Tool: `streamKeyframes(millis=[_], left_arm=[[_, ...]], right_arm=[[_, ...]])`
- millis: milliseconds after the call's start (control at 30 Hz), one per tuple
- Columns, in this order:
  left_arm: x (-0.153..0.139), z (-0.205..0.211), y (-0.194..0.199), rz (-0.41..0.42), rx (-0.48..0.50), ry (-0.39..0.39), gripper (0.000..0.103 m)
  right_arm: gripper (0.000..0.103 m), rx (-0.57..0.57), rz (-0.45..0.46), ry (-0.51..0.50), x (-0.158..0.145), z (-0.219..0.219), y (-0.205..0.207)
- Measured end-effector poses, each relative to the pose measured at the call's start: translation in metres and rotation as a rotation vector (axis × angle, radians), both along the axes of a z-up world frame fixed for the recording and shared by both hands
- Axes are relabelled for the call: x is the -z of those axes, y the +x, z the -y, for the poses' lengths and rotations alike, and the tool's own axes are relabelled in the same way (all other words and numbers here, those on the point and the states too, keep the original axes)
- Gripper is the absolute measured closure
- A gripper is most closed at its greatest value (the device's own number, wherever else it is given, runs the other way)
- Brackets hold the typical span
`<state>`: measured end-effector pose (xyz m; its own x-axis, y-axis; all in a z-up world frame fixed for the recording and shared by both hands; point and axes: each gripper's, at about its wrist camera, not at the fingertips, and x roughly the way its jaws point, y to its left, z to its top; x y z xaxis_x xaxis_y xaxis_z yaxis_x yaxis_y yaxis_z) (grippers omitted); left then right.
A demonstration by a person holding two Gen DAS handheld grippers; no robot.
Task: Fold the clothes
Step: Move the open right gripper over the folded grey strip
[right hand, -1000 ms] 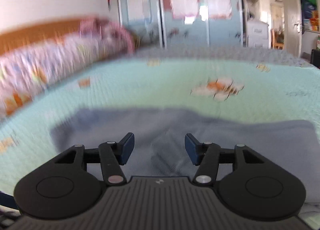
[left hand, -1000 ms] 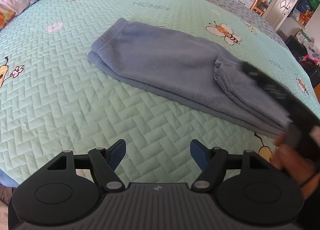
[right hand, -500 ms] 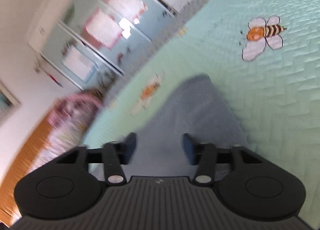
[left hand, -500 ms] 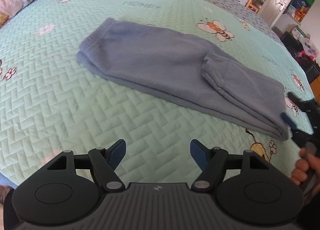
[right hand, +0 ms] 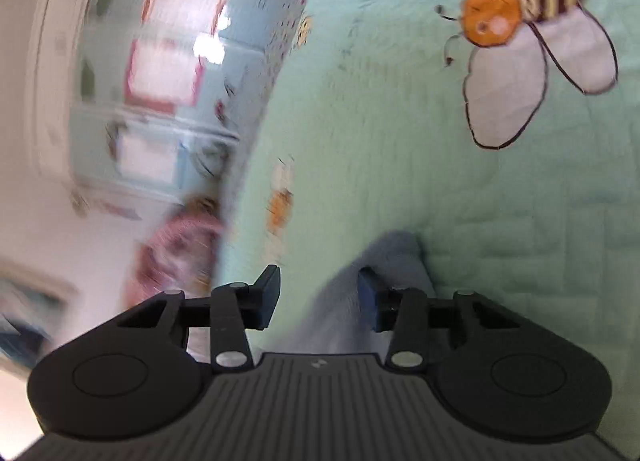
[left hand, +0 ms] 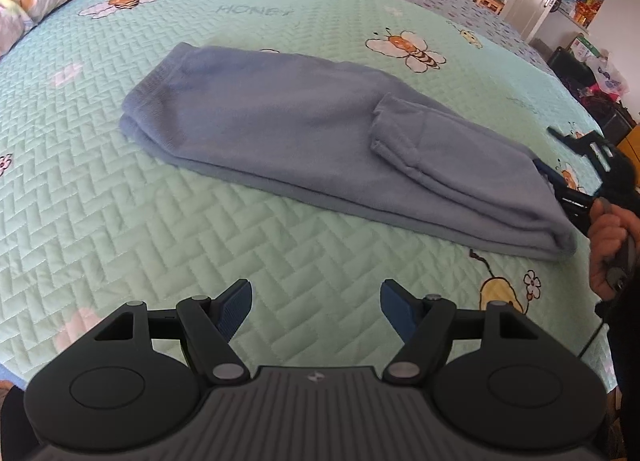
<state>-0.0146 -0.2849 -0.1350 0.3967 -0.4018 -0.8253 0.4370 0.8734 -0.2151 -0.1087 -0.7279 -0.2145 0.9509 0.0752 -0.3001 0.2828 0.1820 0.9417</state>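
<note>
Trousers point(left hand: 320, 141), grey-blue, folded lengthwise, flat on mint bee-print quilt point(left hand: 200, 245); left gripper point(left hand: 316, 301) over bare quilt near them, jaws wide apart, empty; right gripper point(right hand: 318, 297) rolled sideways at their end, jaws closing around fabric edge, pads not yet pressing.

Bare quilt point(left hand: 168, 229) before left gripper point(left hand: 316, 301) — open passage; folded trousers point(left hand: 304, 129) block beyond.
</note>
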Motion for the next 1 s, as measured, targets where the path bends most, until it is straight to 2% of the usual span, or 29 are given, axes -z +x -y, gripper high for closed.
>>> streamKeyframes(millis=[100, 133, 167, 200, 233, 300, 367, 433, 467, 533, 600, 700, 767, 933, 1000], left_arm=[[0.005, 0.007, 0.001, -0.015, 0.013, 0.002, 0.029], [0.006, 0.009, 0.000, -0.020, 0.020, -0.001, 0.029], [0.006, 0.010, -0.001, -0.022, 0.027, -0.006, 0.029], [0.005, 0.008, -0.002, -0.022, 0.026, -0.014, 0.029], [0.004, 0.007, -0.003, -0.021, 0.025, -0.022, 0.029], [0.002, 0.002, -0.004, -0.018, 0.012, -0.036, 0.029], [0.000, -0.008, 0.002, -0.025, -0.027, -0.063, 0.029], [-0.003, -0.021, 0.010, -0.041, -0.075, -0.111, 0.029], [-0.004, -0.029, 0.015, -0.047, -0.107, -0.139, 0.029], [-0.006, -0.050, 0.026, -0.073, -0.190, -0.199, 0.029], [-0.003, -0.075, 0.042, -0.119, -0.287, -0.290, 0.029], [0.008, -0.108, 0.069, -0.167, -0.445, -0.390, 0.029], [0.019, -0.121, 0.086, -0.200, -0.541, -0.423, 0.029], [0.053, -0.131, 0.124, -0.336, -0.677, -0.549, 0.029], [0.058, -0.133, 0.135, -0.353, -0.714, -0.599, 0.029]], right_arm=[[0.037, -0.045, 0.082, 0.004, -0.006, -0.021, -0.018], [0.027, -0.061, 0.101, 0.004, -0.005, -0.029, -0.026], [0.028, -0.065, 0.079, 0.003, 0.001, -0.036, -0.035], [0.033, -0.067, 0.049, 0.001, 0.009, -0.041, -0.043], [0.044, -0.041, 0.071, 0.025, 0.011, -0.045, -0.056], [0.038, 0.020, 0.136, 0.081, 0.012, -0.051, -0.083], [0.028, 0.001, 0.123, 0.050, 0.008, -0.064, -0.089], [0.028, -0.026, 0.103, 0.010, 0.003, -0.077, -0.093], [0.036, -0.040, 0.093, -0.010, 0.001, -0.084, -0.095], [0.034, -0.044, 0.109, -0.050, -0.008, -0.096, -0.101], [0.034, -0.017, 0.138, -0.149, -0.028, -0.110, -0.112], [0.033, -0.033, 0.078, -0.324, -0.055, -0.124, -0.119], [0.033, -0.053, 0.052, -0.386, -0.062, -0.133, -0.124], [0.033, -0.052, 0.026, -0.417, -0.053, -0.139, -0.133], [0.033, -0.048, 0.017, -0.408, -0.051, -0.136, -0.134]])
